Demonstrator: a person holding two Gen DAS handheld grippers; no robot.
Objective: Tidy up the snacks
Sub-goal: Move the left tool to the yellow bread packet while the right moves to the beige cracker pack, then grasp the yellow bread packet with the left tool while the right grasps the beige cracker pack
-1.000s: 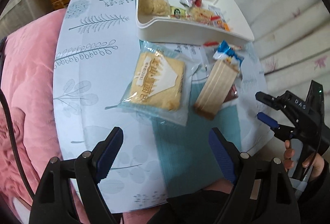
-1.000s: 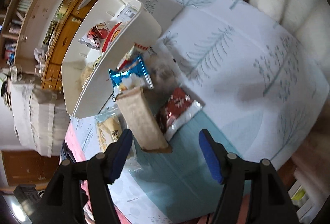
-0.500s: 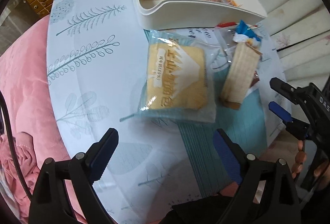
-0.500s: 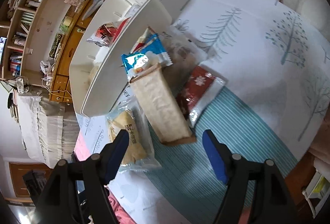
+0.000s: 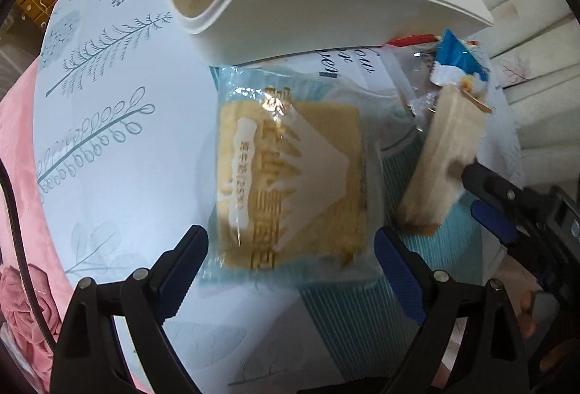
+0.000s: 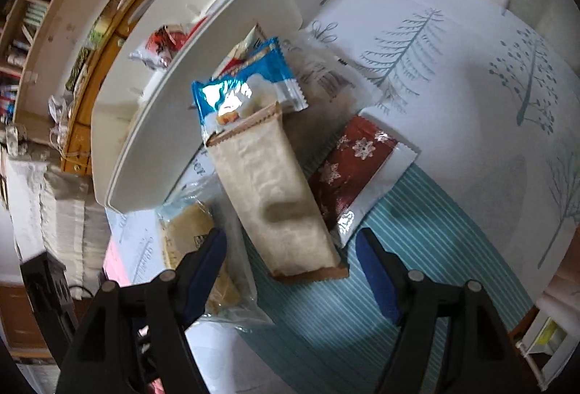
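Left gripper (image 5: 290, 250) is held wide apart, straddling the near edge of a square cake in glossy clear wrap (image 5: 290, 183). Right gripper (image 6: 291, 250) is spread, unclamped, around a long beige wafer pack (image 6: 275, 198). Both packs are lying on the tabletop (image 5: 119, 140) beside one white plastic tray (image 5: 319, 16).

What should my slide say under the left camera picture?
Open left gripper hovering over a wrapped cake beside the snack tray.
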